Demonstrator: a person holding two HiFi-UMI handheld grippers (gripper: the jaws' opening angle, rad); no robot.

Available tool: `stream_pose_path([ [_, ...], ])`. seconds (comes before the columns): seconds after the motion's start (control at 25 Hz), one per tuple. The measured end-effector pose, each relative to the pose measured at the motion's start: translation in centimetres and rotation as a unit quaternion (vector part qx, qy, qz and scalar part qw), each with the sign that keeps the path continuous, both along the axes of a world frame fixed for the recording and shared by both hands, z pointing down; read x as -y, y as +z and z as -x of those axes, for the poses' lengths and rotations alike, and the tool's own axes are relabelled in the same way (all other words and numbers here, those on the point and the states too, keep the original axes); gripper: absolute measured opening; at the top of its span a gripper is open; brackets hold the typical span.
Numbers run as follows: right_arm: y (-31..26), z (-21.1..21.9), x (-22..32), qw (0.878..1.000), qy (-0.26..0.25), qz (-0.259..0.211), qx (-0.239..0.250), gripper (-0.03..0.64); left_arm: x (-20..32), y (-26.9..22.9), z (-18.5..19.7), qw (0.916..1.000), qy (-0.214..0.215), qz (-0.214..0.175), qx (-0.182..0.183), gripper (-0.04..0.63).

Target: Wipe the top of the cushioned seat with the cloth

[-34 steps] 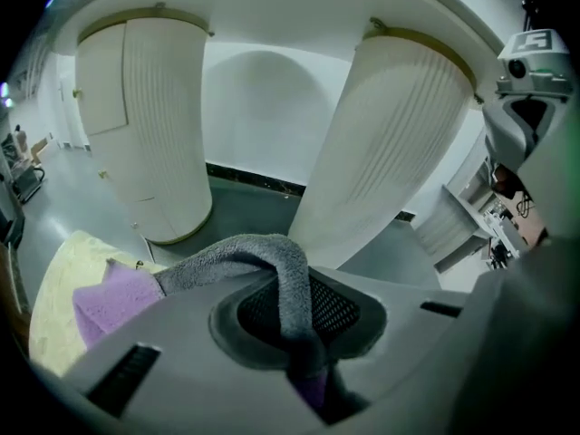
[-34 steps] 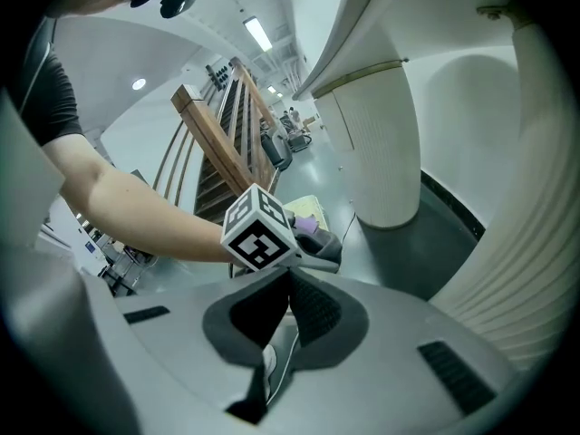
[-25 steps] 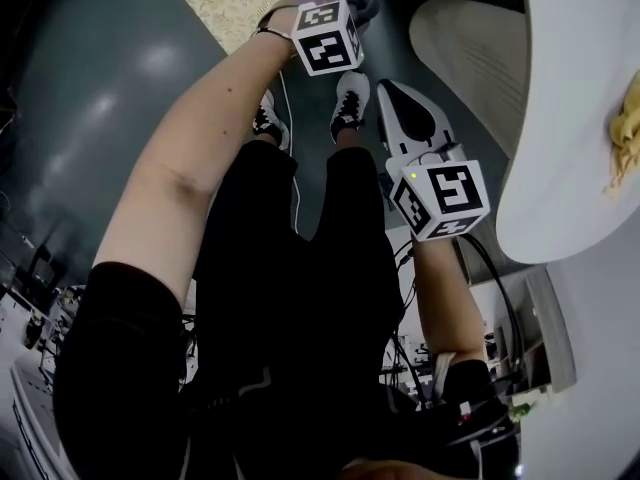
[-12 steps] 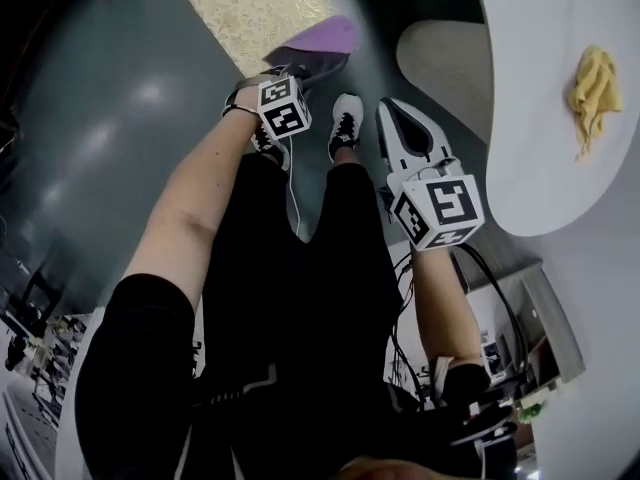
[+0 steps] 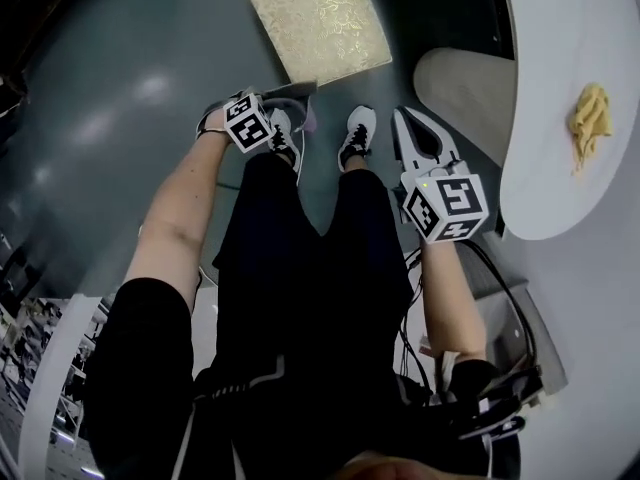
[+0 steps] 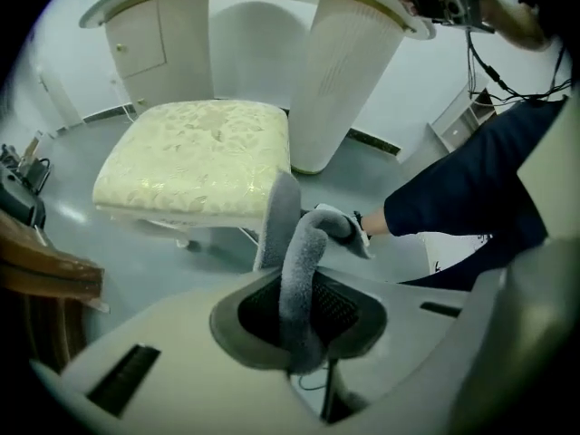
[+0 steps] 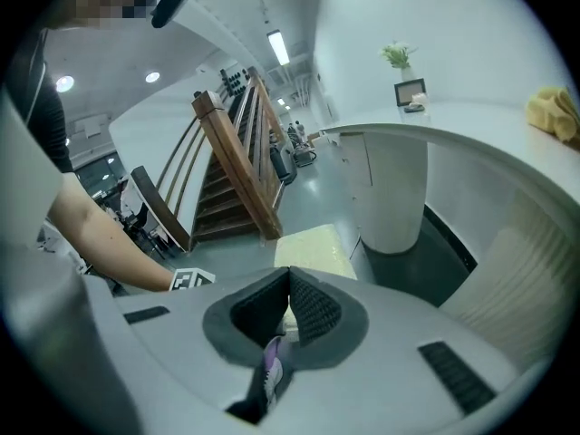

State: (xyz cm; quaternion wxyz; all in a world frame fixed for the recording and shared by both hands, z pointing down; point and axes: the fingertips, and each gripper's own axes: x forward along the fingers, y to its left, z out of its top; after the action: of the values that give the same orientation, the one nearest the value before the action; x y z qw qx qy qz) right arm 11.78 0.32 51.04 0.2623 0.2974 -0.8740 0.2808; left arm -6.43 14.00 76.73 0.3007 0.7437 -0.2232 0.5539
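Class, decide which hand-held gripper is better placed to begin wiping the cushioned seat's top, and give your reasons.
Left. The left hand-held gripper is shut on the cloth, with the cushioned seat directly ahead. The right hand-held gripper is shut, empty, and off to the side.

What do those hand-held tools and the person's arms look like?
Both the left gripper and right gripper are pale grey plastic with dark ribbed pads. Each carries a cube of square markers; black cables trail from the right one. The sleeves are short and black.
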Motion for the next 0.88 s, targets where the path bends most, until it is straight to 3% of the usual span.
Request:
stream_pose_path([
  [0.2, -3.9, 1.8, 0.4, 1.0, -0.024, -0.016, 0.003, 0.006, -1.6, -5.9, 3.2, 0.9973, -0.063, -0.036, -0.01, 0.039],
  [0.44, -9.7, 3.6, 1.4, 0.998, -0.052, -0.042, 0.004, 0.006, -1.2, -15.9, 4.2, 0.9814, -0.139, -0.128, -0.032, 0.04],
  [0.56, -12.8, 5.1, 2.7, 0.996, -0.061, -0.063, 0.007, 0.005, 0.4, -21.7, 4.5, 0.9627, -0.201, -0.168, -0.066, 0.039],
  [0.68, -16.3, 6.1, 3.6, 0.994, -0.074, -0.081, 0.012, 0.006, 2.8, -27.7, 4.5, 0.9422, -0.237, -0.217, -0.097, 0.04],
  [0.88, -22.0, 7.8, 4.6, 0.99, -0.08, -0.111, 0.034, 0.006, 5.7, -35.8, 5.5, 0.8955, -0.303, -0.288, -0.154, 0.039],
])
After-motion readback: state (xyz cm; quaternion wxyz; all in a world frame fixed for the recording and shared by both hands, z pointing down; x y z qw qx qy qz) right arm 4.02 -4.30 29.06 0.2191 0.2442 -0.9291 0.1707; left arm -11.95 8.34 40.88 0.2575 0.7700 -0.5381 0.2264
